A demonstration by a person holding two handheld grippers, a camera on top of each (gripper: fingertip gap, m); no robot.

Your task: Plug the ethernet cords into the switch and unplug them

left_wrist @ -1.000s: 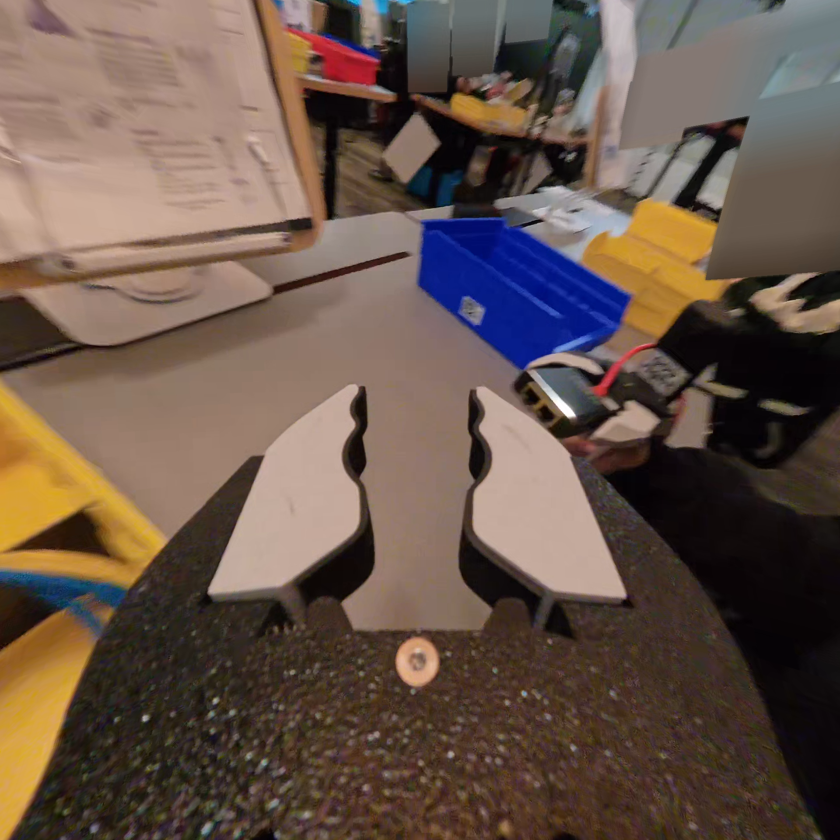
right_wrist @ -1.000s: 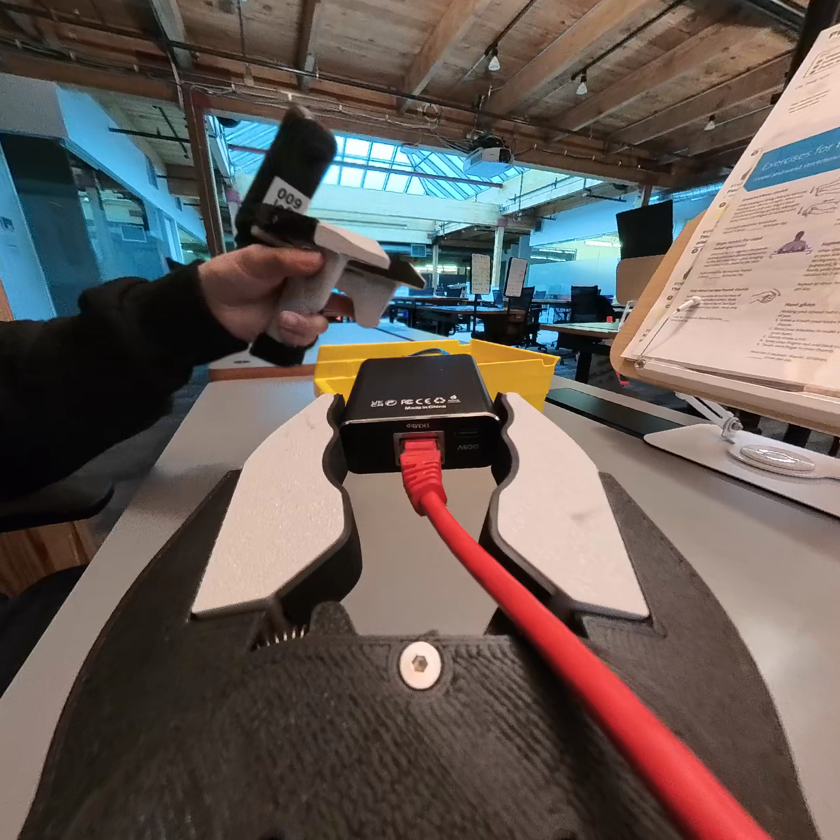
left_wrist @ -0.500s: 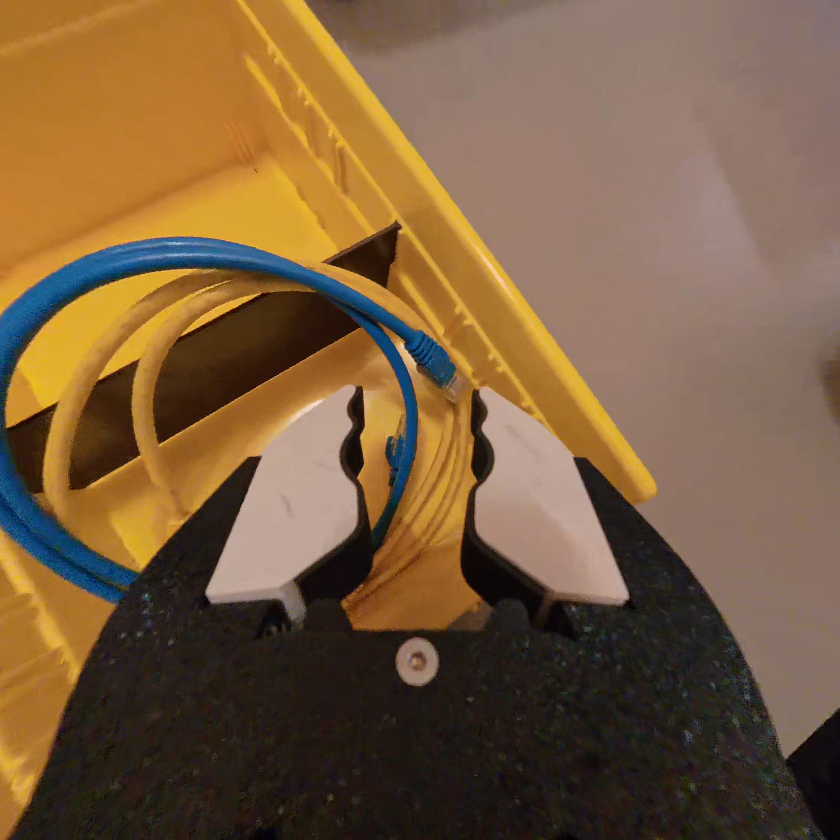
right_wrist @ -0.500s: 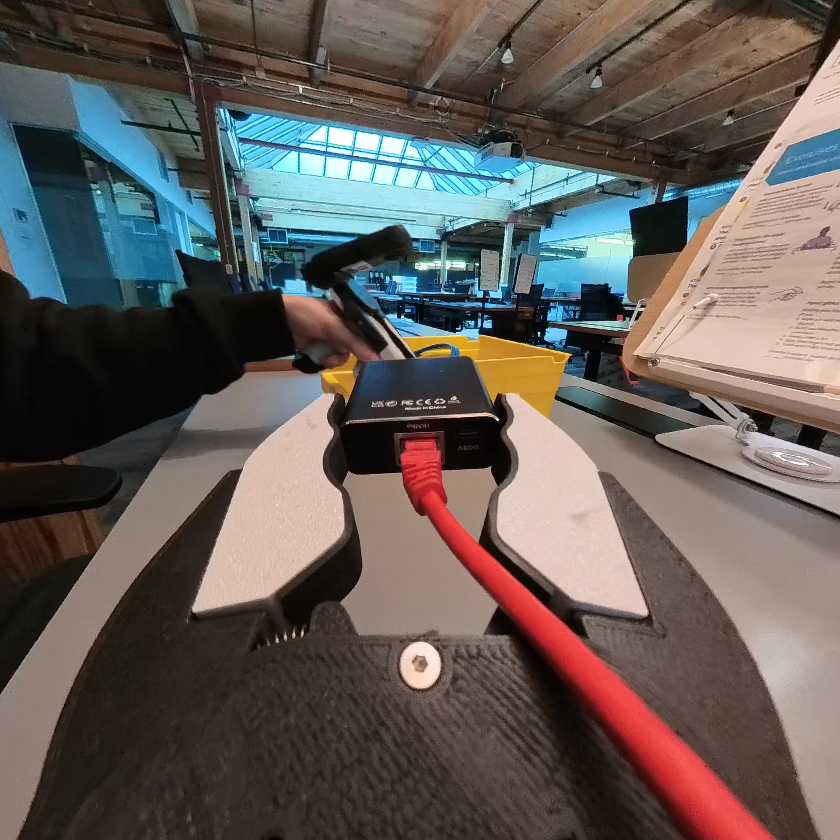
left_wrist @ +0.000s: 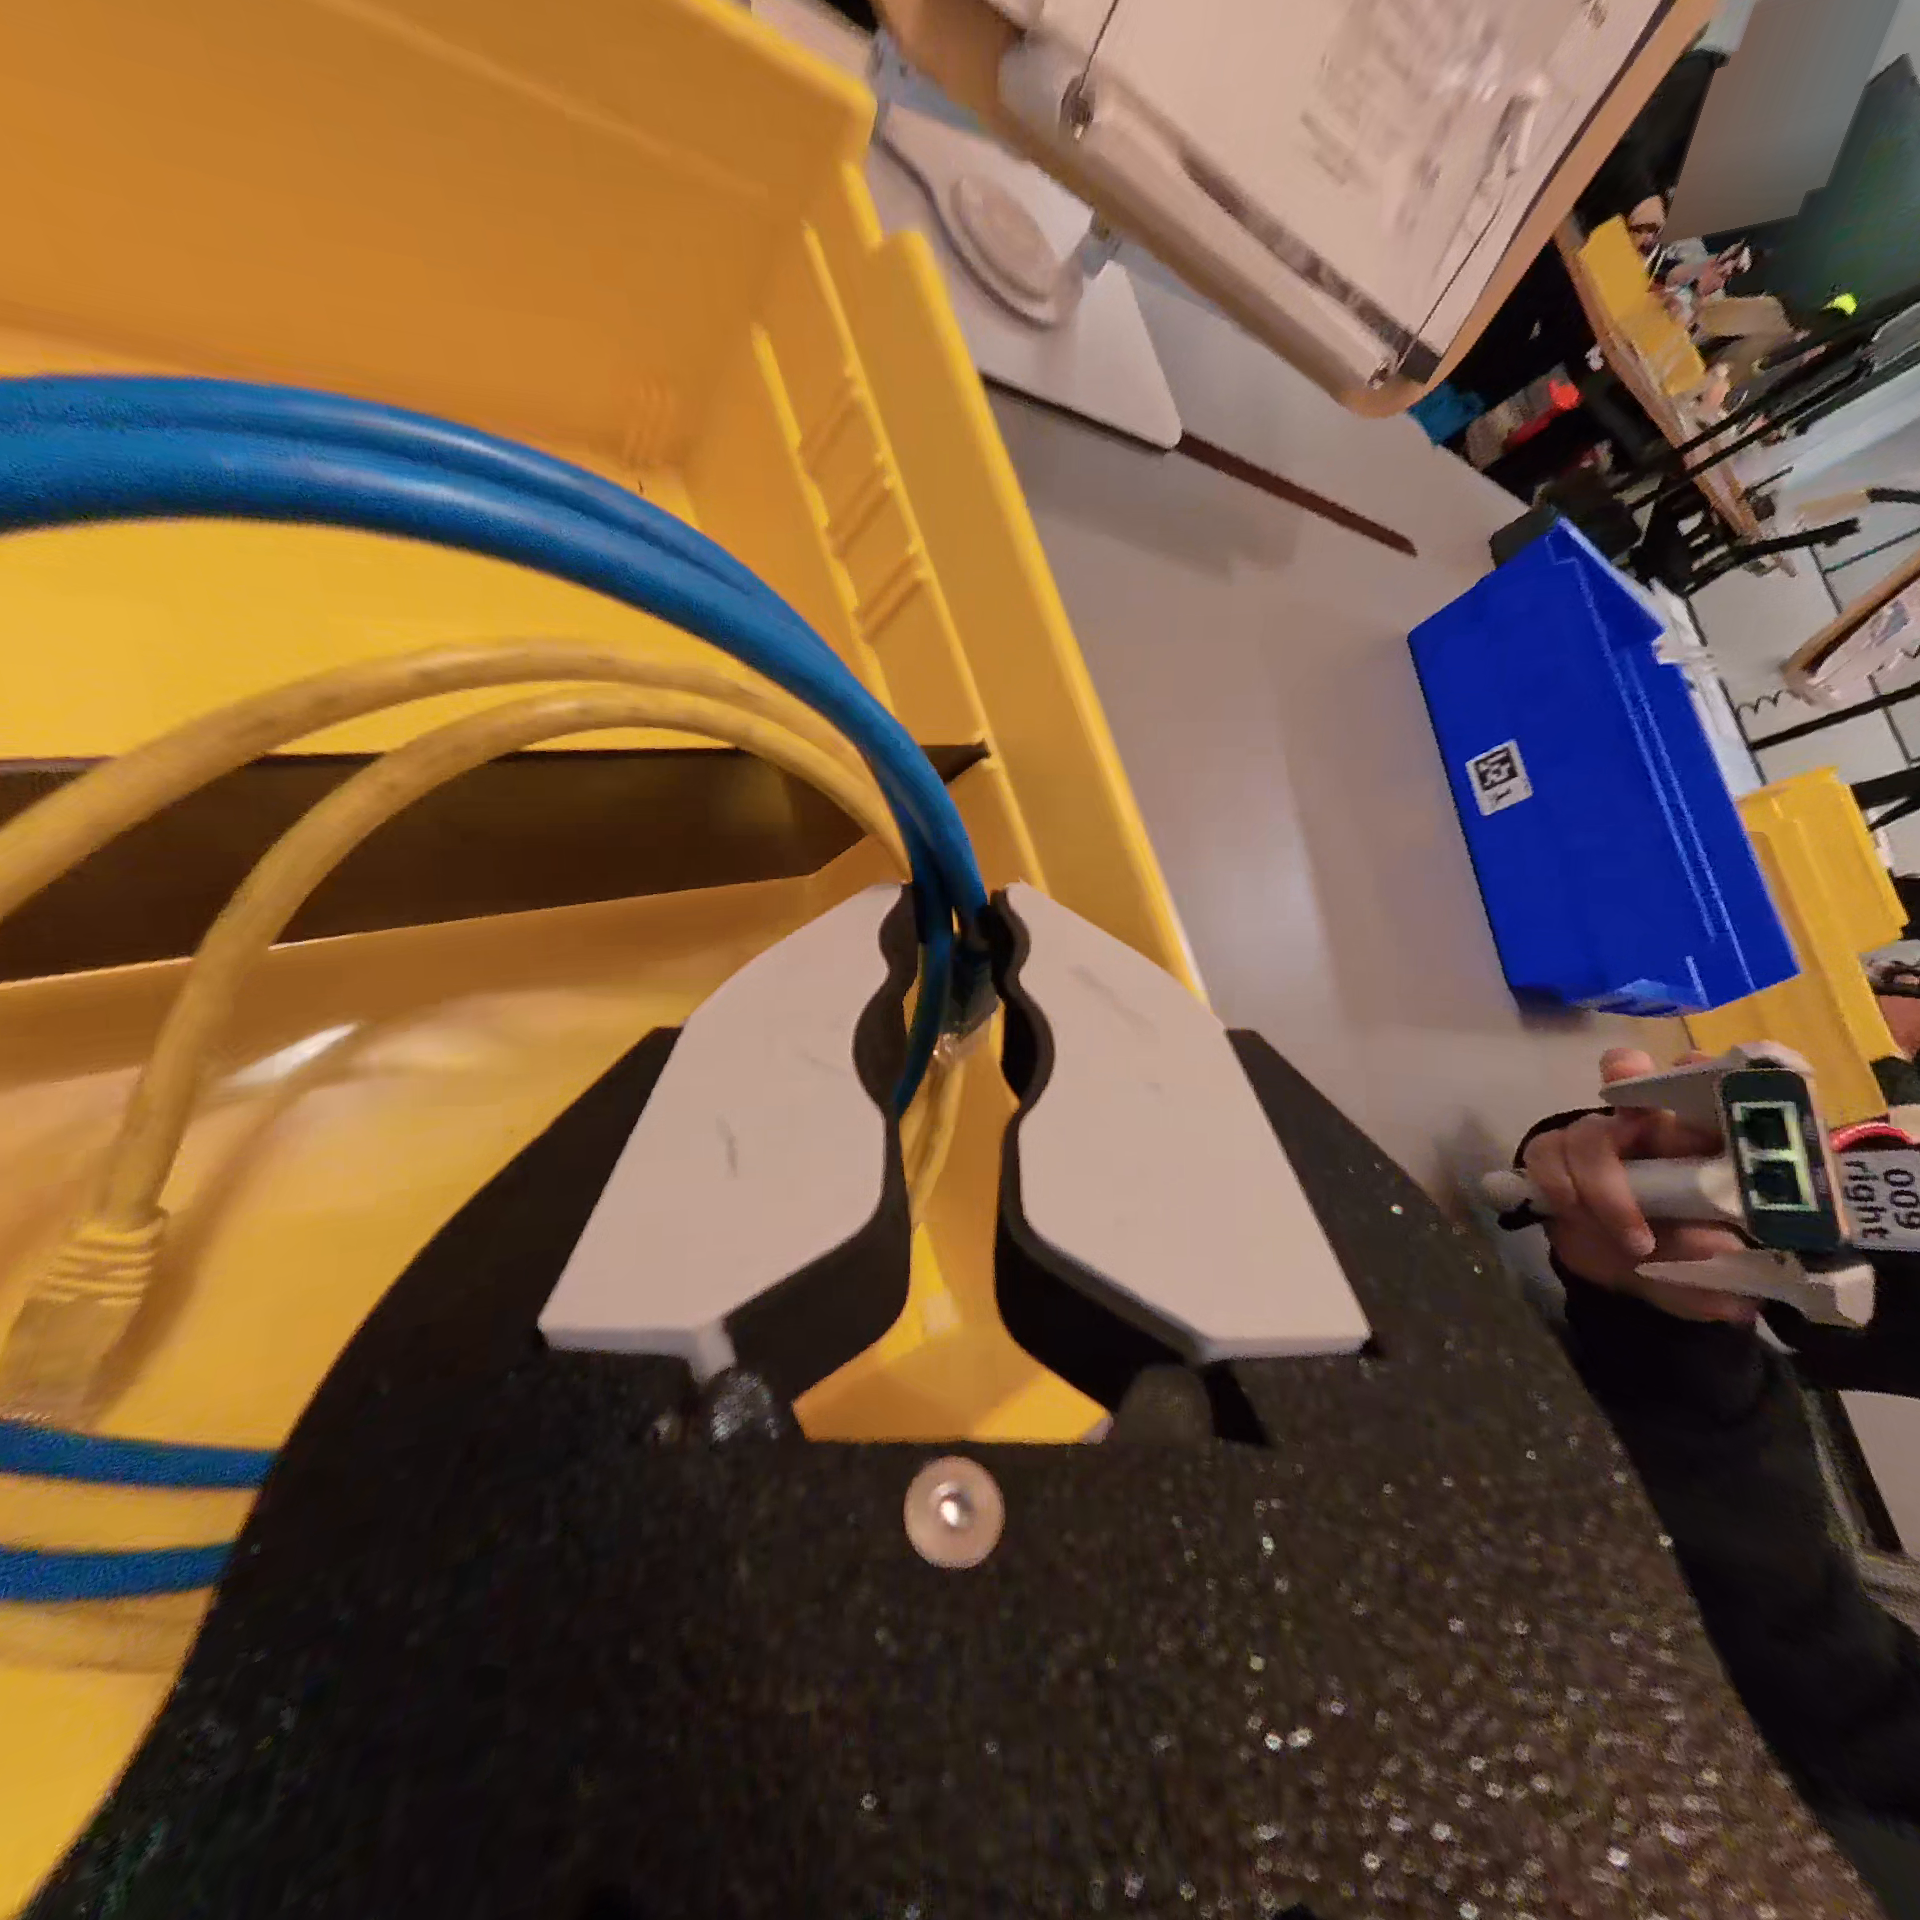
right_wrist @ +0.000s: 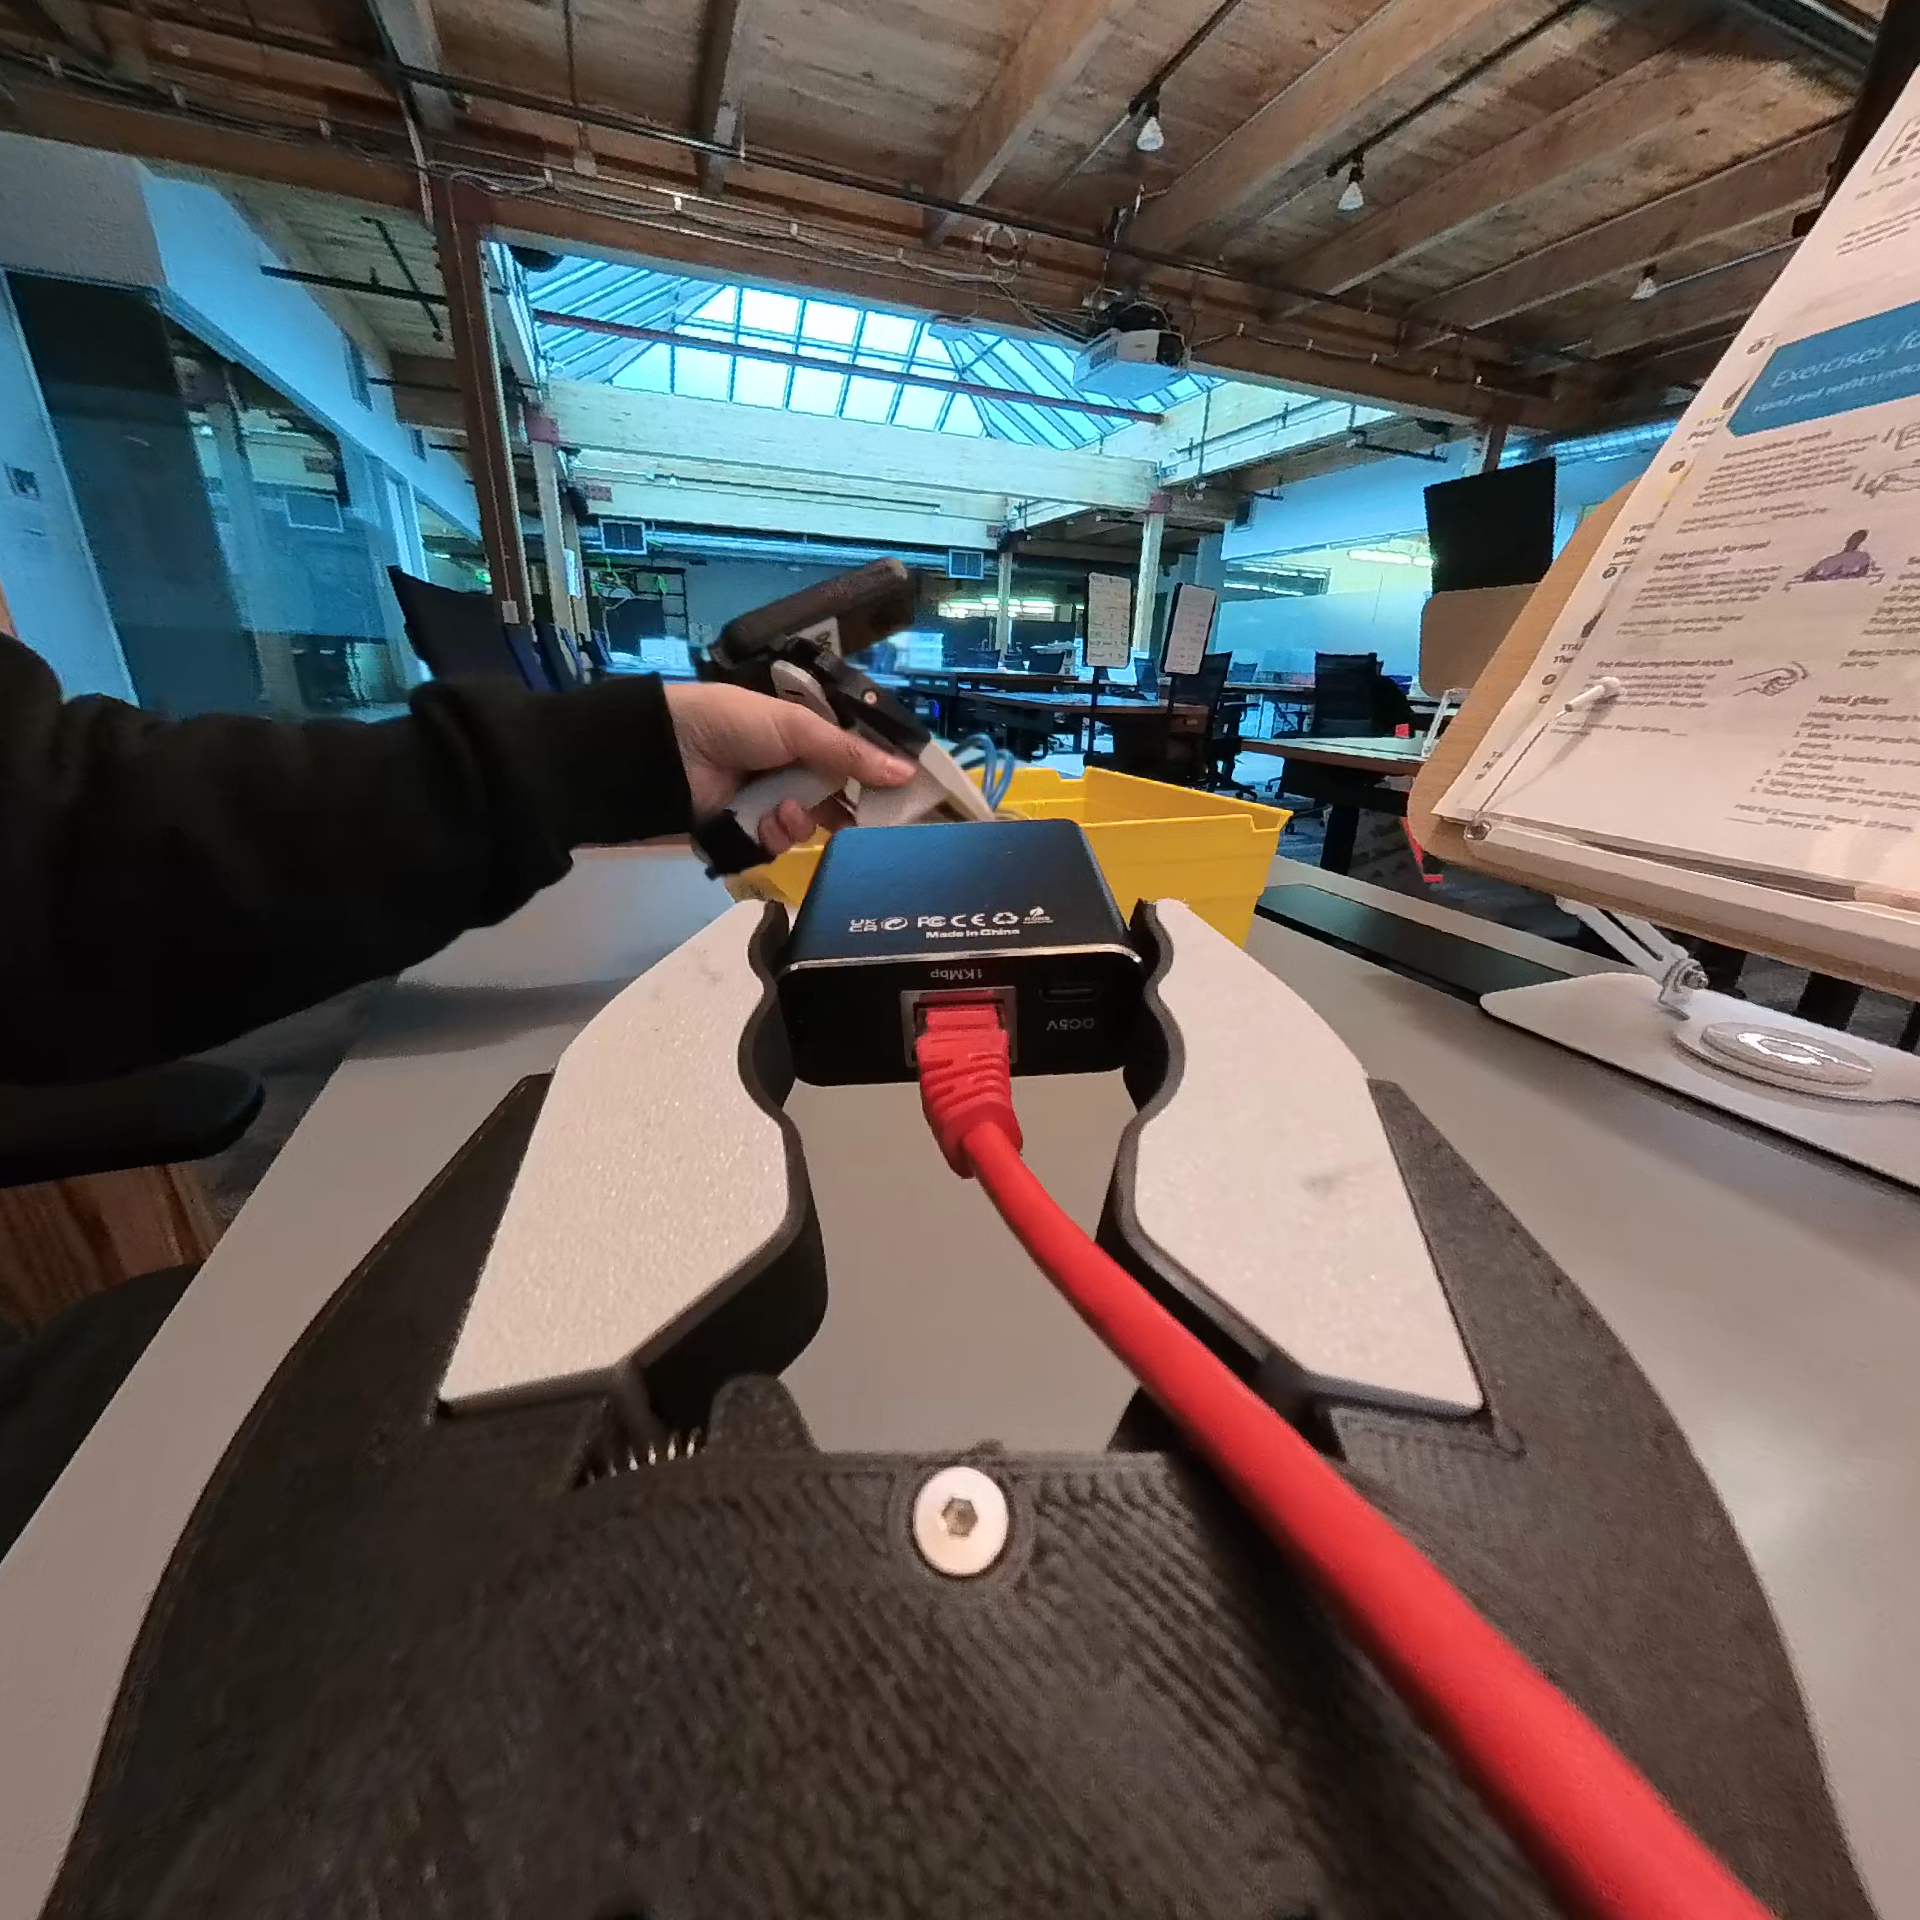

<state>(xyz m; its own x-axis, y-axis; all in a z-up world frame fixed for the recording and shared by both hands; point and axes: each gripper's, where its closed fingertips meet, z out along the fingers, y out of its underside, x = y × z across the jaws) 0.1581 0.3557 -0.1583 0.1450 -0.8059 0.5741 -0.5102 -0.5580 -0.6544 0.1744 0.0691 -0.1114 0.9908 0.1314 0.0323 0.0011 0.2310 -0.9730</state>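
Closed now, left tool (left_wrist: pixel 954 940) pinches one blue cord (left_wrist: pixel 582 525); right tool (right_wrist: pixel 958 940) grips switch (right_wrist: pixel 951 940).

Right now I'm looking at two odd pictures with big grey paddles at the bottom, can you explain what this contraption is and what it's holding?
A person holds a handheld tool in each hand; each carries a camera looking along its grey tongs. In the left view, the left tongs pinch the blue cord near its plug, over a yellow bin that also holds a yellow cord. In the right view, the right tongs grip a small black switch with a red cord plugged in, above a grey table.
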